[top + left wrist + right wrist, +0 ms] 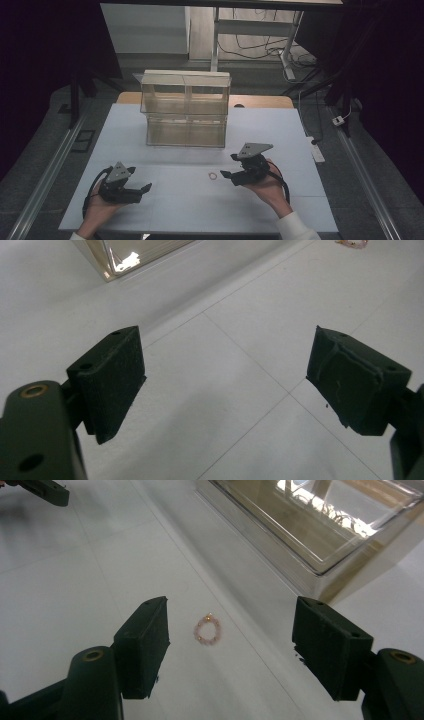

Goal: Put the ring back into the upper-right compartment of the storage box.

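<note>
Bead ring (208, 629) lies flat on the counter (175, 200), just ahead between the right gripper's (230, 645) spread fingers. Left gripper (225, 385), also spread, sits farther off.

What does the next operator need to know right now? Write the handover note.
Left gripper: open, holding nothing, low over the white table at its near left.
Right gripper: open, jaws apart, aimed at the pink bead bracelet, not touching it.
The bracelet lies flat on the table, in front of the clear two-tier organizer.
Done: approach only. Left: grasp the bracelet; it probably goes to the organizer.
</note>
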{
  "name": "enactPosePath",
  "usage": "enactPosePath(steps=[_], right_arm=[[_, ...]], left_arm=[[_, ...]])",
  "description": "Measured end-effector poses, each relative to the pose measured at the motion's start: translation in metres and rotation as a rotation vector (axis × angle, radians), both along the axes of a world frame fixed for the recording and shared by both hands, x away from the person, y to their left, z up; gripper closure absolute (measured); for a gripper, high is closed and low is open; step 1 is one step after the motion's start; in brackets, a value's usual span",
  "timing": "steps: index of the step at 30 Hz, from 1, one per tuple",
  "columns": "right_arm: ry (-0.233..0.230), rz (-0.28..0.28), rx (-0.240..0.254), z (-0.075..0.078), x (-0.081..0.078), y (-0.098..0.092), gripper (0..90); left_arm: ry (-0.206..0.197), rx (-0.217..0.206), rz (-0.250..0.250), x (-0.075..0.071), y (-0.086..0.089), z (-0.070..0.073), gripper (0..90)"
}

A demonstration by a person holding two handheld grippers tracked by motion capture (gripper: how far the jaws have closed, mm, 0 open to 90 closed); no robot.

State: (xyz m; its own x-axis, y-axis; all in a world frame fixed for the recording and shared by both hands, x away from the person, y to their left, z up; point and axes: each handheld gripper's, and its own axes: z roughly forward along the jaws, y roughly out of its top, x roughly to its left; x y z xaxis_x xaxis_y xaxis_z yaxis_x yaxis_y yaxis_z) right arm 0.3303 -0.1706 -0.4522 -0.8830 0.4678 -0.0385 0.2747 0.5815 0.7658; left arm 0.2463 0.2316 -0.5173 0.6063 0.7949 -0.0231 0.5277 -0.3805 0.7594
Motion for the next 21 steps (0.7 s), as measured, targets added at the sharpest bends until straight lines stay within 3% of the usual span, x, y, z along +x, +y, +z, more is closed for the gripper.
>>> enactPosePath(steps=[2,11,21], right_arm=[[0.005,0.002,0.011,-0.003,0.001,0.003,31.4],[0.039,0.005,-0.048,-0.017,0.009,0.016,32.8],[0.066,-0.022,-0.072,-0.025,0.015,0.022,35.7]], left_arm=[[0.001,0.001,0.001,0.0,0.0,0.0,15.4],[0.003,0.005,-0.003,0.0,-0.001,-0.001,15.5],[0.004,0.005,-0.004,0.001,-0.001,-0.001,15.6]])
